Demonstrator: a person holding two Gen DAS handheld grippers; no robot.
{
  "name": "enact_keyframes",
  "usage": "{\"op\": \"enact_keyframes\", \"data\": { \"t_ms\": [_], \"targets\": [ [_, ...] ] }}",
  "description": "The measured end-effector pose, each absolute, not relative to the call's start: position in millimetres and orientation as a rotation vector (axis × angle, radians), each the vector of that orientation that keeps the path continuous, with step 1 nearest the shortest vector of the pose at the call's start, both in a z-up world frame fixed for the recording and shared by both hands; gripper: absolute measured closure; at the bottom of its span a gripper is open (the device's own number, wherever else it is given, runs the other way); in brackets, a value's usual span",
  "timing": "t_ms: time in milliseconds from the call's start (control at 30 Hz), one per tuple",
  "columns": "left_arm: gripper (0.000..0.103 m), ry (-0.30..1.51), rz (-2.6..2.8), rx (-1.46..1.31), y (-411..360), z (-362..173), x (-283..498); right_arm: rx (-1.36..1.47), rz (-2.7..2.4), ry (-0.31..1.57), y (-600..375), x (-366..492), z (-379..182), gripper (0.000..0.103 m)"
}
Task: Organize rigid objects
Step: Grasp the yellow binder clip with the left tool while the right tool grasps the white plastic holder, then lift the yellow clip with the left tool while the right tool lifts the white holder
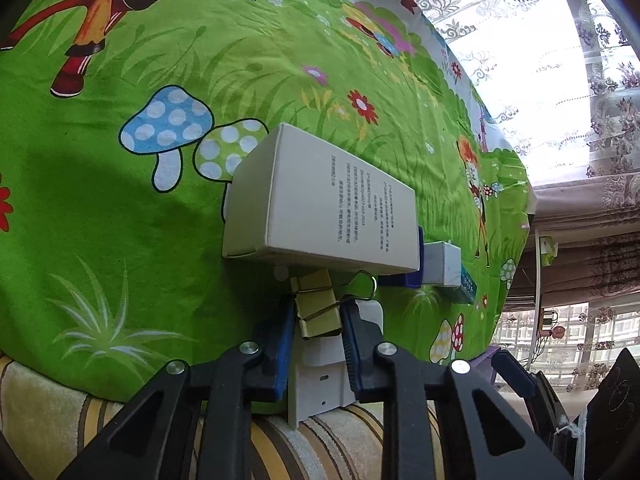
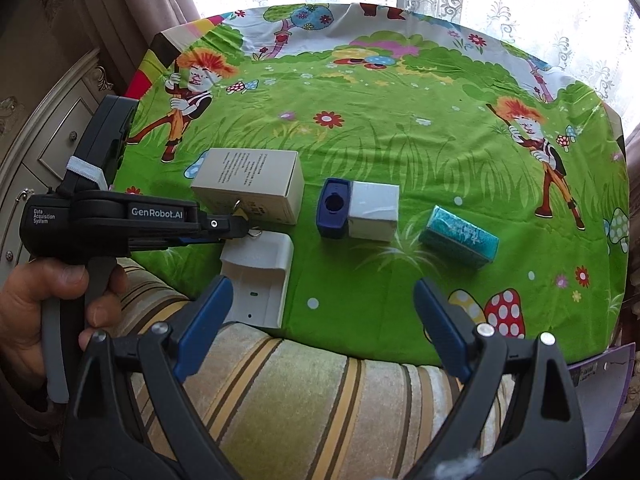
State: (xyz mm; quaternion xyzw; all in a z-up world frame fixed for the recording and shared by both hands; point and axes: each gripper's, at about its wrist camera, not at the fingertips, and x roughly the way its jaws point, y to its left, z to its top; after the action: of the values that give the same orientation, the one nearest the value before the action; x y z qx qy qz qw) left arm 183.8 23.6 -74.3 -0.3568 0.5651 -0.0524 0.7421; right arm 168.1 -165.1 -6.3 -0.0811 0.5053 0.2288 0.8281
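1. In the left wrist view, we see the left gripper (image 1: 318, 320) at lower centre, its blue pads pinching a gold binder clip (image 1: 316, 308) from both sides.
2. The clip sits just above a white plastic holder (image 1: 324, 376) lying at the near edge of the cartoon-print green cloth (image 1: 120, 208) that covers the worktop.
3. Just beyond the clip, mid-frame, lies a white carton with printed text (image 1: 320, 208); whether the two touch we cannot tell.
4. To the right of the carton, we see a dark blue cap-like piece (image 1: 416, 252) against a small white box (image 1: 442, 264), then a teal box (image 1: 466, 288).
5. In the right wrist view, the right gripper (image 2: 324, 328) at the bottom of the frame is spread wide with nothing between its pads, over the striped fabric (image 2: 300, 392) below the cloth edge.
6. A hand (image 2: 44, 312) at lower left grasps the left tool's handle.
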Motion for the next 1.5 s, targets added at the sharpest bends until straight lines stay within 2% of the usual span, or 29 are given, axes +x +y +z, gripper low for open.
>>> {"op": "enact_keyframes", "data": {
  "t_ms": [733, 1100, 1200, 1233, 1500],
  "targets": [
    [0.08, 0.981, -0.03, -0.74, 53.1, -36.8, 140.0, -0.249, 0.502, 1.225, -94.3, 185.7, -59.5, 0.01],
    [0.08, 0.935, 0.001, -0.734, 58.6, -33.5, 133.4, -0.324, 0.449, 1.242, -70.1, 201.4, -84.2, 0.01],
    [0.08, 0.934, 0.007, -0.725, 57.5, -34.1, 133.1, -0.334, 0.448, 1.235, -69.2, 201.3, -87.8, 0.023],
    [0.08, 0.934, 0.009, -0.724, 57.4, -34.2, 132.9, -0.333, 0.452, 1.227, -69.6, 200.3, -86.5, 0.031],
    [0.08, 0.908, 0.011, -0.673, 47.9, -24.0, 130.2, -0.243, 0.449, 1.147, -95.2, 193.8, -63.7, 0.033]
  ]
}}
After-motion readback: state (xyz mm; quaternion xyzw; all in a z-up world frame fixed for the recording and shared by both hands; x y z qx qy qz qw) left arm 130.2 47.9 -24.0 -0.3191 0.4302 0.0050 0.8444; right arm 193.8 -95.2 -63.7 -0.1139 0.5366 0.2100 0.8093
